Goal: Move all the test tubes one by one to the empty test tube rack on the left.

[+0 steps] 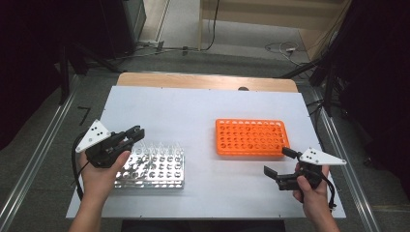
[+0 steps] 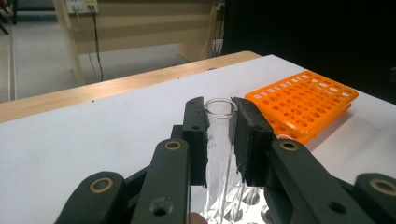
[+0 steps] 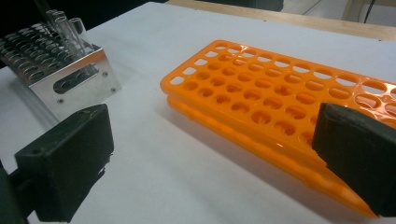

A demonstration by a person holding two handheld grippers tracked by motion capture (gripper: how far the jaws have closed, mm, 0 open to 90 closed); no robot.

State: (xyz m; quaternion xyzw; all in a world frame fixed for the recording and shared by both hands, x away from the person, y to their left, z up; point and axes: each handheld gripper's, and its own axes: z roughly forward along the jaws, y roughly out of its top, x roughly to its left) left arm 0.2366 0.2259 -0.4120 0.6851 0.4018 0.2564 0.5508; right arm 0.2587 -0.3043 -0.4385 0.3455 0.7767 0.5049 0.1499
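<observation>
A clear glass test tube (image 2: pixel 219 140) stands upright at the centre of the left gripper view, clamped between the two black pads of the left gripper (image 2: pixel 219 135), its open rim just above the pad tops and its lower part running down toward the shiny metal tube rack (image 1: pixel 151 168) at the bottom of that frame. In the high view this gripper (image 1: pixel 135 135) sits at middle left, over the far edge of the metal rack, where a row of more clear tubes (image 1: pixel 162 146) stands. How far the held tube is out of its hole cannot be told.

The risk, as I judge it, lies in the glass: lifted at a slant, the tube could bind in its hole or knock its neighbours; squeezed too hard it might crack, too lightly it might slip through the pads.

The metal rack holds tubes only along its far rows; its near holes look empty. The flat orange plastic rack (image 1: pixel 250 137) with many round holes, right of centre in the high view, holds nothing.

The right gripper (image 1: pixel 279 162) waits at lower right, just beside the orange rack's near corner, jaws spread wide with nothing between them, as the right gripper view confirms (image 3: pixel 210 158). Both racks rest on the white tabletop (image 1: pixel 193 111).
</observation>
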